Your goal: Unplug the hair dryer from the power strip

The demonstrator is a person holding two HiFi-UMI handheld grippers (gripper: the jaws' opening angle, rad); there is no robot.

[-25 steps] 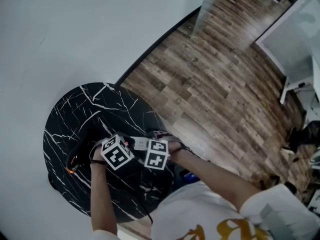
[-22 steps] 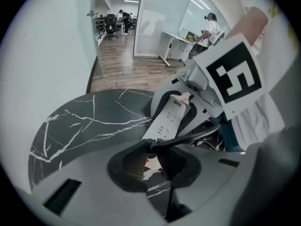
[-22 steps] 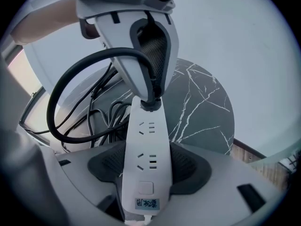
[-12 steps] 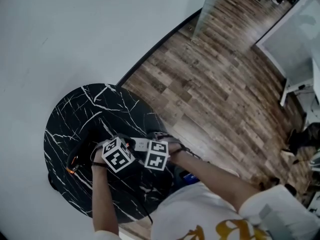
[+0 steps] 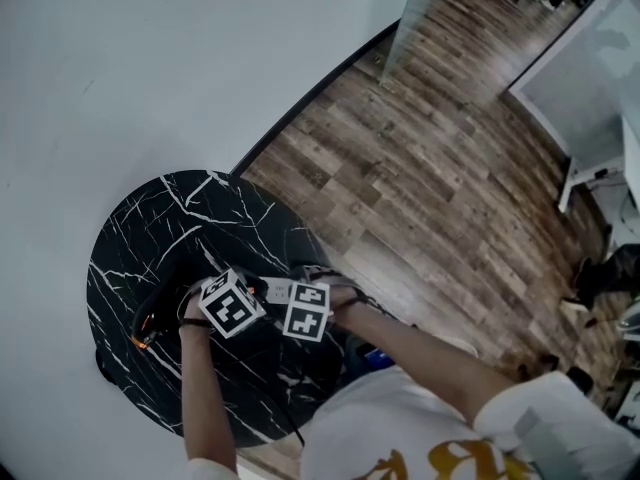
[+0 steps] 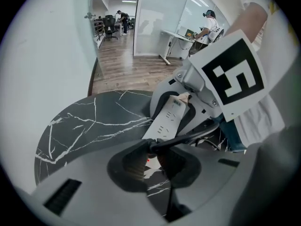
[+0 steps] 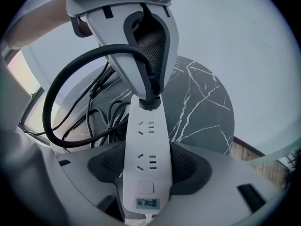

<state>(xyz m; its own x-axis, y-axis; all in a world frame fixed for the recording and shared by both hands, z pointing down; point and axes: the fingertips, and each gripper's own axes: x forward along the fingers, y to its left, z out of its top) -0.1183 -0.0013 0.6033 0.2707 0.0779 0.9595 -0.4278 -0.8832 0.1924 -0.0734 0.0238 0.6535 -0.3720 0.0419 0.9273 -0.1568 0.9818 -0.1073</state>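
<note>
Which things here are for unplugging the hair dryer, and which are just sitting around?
For the job: plug, black cord, power strip, left gripper, right gripper.
Just around: white desk, office chair.

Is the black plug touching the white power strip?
Touching. The right gripper view shows the black plug pushed into the far end of the white power strip, with no gap between them.

Bright, even light, fisheye edges, perhaps soft
</note>
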